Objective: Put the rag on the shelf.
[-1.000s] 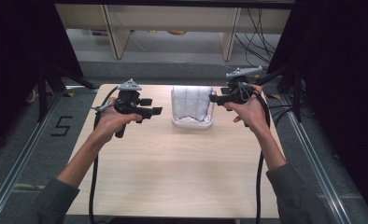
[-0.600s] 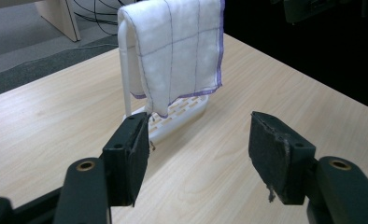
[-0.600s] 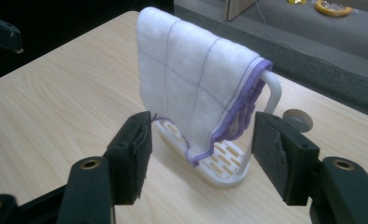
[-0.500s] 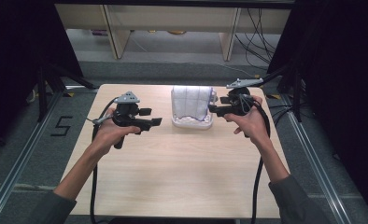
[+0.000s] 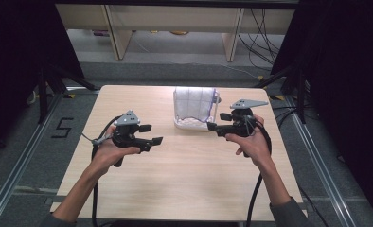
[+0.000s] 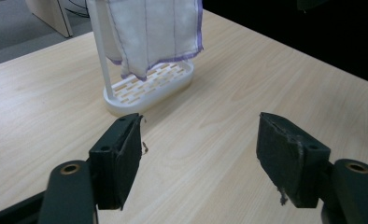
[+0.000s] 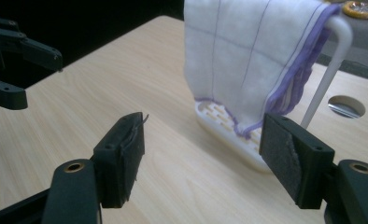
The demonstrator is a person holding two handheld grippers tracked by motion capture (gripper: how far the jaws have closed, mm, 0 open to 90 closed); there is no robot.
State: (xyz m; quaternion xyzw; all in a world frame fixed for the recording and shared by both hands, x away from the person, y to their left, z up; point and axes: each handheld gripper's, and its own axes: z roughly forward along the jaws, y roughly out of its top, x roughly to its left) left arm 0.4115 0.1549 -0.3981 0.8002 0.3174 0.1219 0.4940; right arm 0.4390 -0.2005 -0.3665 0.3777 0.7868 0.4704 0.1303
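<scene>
Both grippers, left (image 5: 154,134) and right (image 5: 216,121), just opening wide, empty. Risk: rack (image 5: 192,123) tipping if cloth (image 5: 194,103) tugged sideways.

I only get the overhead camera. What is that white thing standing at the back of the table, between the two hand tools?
Observer: It's a white cloth with purple edging and thin stitched lines, draped in layers over a white rack.
Operator: Does the rack stand on a solid foot?
Observer: No, its oval base is slotted all over.
Operator: Are the tongs gripping anything yet?
Observer: No. The left tongs and the right tongs have just been opening, and nothing is between their pads. Both point toward the cloth but stop short of it.
</scene>
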